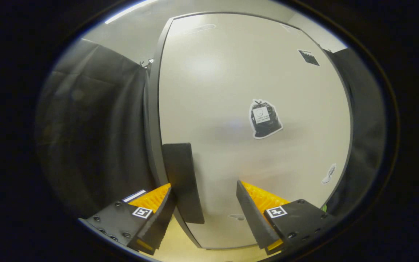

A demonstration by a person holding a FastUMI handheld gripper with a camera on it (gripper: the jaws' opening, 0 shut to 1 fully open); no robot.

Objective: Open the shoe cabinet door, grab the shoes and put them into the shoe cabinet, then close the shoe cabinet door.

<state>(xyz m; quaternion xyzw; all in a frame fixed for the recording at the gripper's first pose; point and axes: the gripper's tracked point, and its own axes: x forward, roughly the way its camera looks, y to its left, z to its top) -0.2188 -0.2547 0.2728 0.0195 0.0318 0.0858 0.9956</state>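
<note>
The shoe cabinet door (pixel 231 83) is a pale beige panel with a dark edge (pixel 152 109) along its left side, and it stands close in front of me. A dark flat handle (pixel 182 182) sticks out near that left edge. My gripper (pixel 203 185) is open, with the handle between its fingers. The handle lies right against the left finger (pixel 158 209), while the right finger (pixel 253 211) stands well apart from it. I cannot tell whether the door is ajar.
Black cloth hangs to the left (pixel 93 127) and right (pixel 362 120) of the cabinet. The door carries a bin-bag sticker (pixel 265 119), a small dark sticker (pixel 308 57) near the top right and a pale one (pixel 328 174) low on the right.
</note>
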